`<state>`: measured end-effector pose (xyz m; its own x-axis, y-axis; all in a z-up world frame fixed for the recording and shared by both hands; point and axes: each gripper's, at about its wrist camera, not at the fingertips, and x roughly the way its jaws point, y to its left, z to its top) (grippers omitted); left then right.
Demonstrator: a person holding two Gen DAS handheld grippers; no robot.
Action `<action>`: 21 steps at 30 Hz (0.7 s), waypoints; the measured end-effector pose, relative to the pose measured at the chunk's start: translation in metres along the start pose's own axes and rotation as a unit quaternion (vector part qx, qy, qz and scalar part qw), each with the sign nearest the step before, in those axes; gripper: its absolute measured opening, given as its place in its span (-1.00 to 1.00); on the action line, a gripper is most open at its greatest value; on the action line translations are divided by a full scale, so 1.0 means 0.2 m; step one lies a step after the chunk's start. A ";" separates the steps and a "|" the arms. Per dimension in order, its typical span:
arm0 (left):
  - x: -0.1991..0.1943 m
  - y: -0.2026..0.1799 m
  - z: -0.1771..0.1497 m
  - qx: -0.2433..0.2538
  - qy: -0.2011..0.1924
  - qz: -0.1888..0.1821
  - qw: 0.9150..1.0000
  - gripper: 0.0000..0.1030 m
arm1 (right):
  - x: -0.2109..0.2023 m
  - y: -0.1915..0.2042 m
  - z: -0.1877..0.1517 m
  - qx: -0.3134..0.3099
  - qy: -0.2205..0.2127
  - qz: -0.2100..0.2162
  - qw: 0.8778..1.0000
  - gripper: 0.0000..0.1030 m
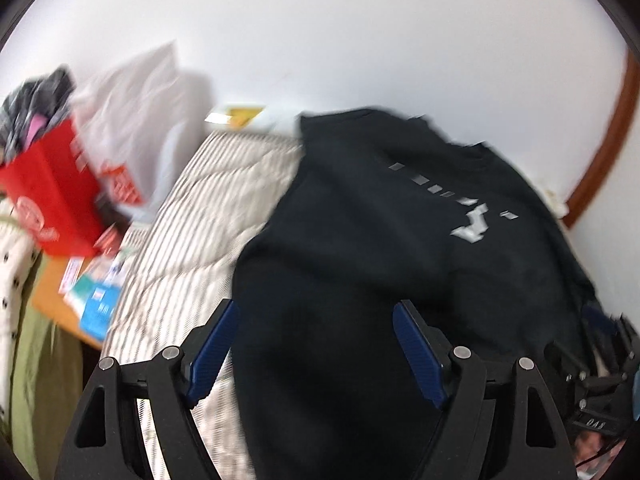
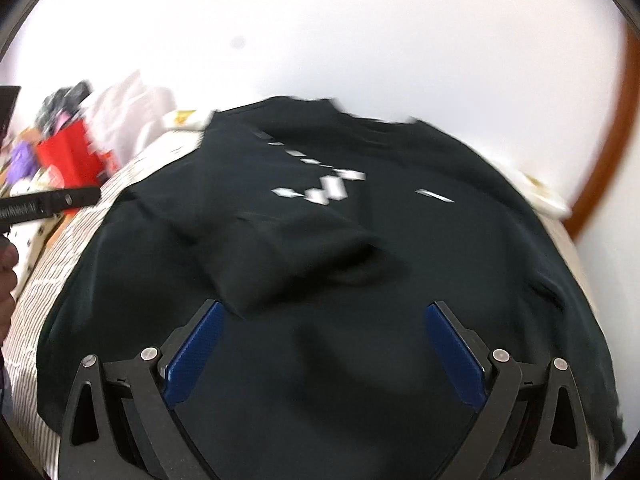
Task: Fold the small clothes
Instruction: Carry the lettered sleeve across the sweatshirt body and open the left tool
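On the striped bed (image 1: 180, 232) a black sweatshirt (image 1: 360, 260) lies spread, one sleeve (image 2: 288, 248) folded across its chest; left gripper (image 1: 316, 344) and right gripper (image 2: 320, 344) hover above it, jaws wide, holding nothing.

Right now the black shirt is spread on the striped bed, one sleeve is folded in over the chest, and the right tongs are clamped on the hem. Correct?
Not quite. The right tongs are open, with nothing pinched between the pads; the right wrist view shows it. The rest holds: the black shirt lies on the striped bed with one sleeve folded in.
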<state>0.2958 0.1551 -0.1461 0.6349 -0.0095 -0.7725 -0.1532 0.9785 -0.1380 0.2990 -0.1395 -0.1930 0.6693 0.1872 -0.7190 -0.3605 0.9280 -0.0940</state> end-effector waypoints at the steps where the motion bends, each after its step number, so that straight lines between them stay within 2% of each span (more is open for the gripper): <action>1: 0.02 0.03 -0.01 -0.003 0.006 0.005 1.000 0.51 | 0.05 0.04 0.03 -0.015 0.003 0.002 1.000 0.92; 5: 0.09 0.12 -0.08 -0.013 0.028 0.012 0.999 0.51 | 0.26 0.20 0.07 -0.076 0.029 -0.020 0.996 0.92; 8: 0.12 0.12 -0.13 -0.021 0.037 0.009 0.999 0.51 | 0.39 0.25 0.06 -0.099 0.052 -0.046 0.993 0.87; 11: 0.18 0.11 -0.16 -0.015 0.050 0.003 0.999 0.51 | 0.42 0.25 0.08 -0.108 0.042 -0.043 0.992 0.38; 12: 0.20 0.10 -0.16 -0.011 0.054 0.004 0.998 0.51 | 0.39 0.23 0.09 -0.109 0.036 -0.040 0.993 -0.09; 13: 0.20 0.09 -0.17 -0.008 0.056 0.005 0.998 0.51 | 0.36 0.20 0.10 -0.103 0.029 -0.033 0.994 -0.28; 15: 0.22 0.07 -0.19 -0.004 0.063 0.004 0.998 0.51 | 0.28 0.10 0.13 -0.084 0.009 -0.023 0.996 -0.45; 18: 0.22 0.04 -0.21 0.007 0.067 0.006 0.998 0.51 | 0.15 -0.17 0.17 -0.027 -0.017 -0.035 0.999 -0.49; 21: 0.22 0.03 -0.23 0.012 0.068 0.012 0.998 0.51 | 0.10 -0.45 0.17 0.040 -0.025 -0.050 0.998 -0.49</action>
<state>0.2878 0.1506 -0.2089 0.5230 -0.0124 -0.8522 -0.1485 0.9833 -0.1054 0.3671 -0.2085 -0.1746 0.7313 0.1071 -0.6736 -0.2389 0.9653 -0.1058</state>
